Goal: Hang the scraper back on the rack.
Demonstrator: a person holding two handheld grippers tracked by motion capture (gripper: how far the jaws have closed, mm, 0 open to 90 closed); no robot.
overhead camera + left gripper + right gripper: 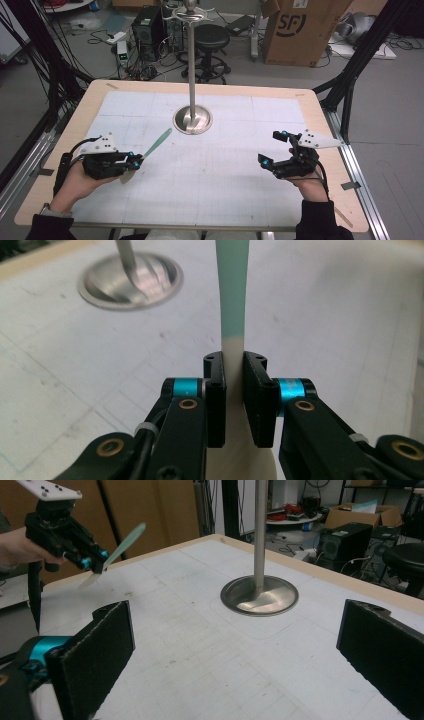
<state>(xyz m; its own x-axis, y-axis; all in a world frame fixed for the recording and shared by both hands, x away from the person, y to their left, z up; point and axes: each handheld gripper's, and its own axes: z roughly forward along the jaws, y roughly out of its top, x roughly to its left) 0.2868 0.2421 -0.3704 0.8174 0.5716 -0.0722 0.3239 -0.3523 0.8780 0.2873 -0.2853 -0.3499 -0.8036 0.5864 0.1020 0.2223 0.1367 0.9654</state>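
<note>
The high view is taking in the whole bench [60,165] with its white gridded mat [210,165], the steel stand [192,118] rising from a round base at the far middle, and both hands coming in from the near edge. The left gripper view is giving the close detail: the left gripper [234,390] is clamping its fingers [215,405] on the cream end of a slim spatula [233,285], whose mint-green blade is reaching forward past the pads (the colour change sits just beyond the fingertips). From above, the spatula [156,144] is pointing up and away from the left gripper [136,161] toward the stand's base, well short of it. The right gripper view is catching it from the side, tilted upward and lifted off the mat. The right gripper [235,650] is holding its fingers [95,655] wide apart with nothing between them, hovering over the mat at the right [272,148].
</note>
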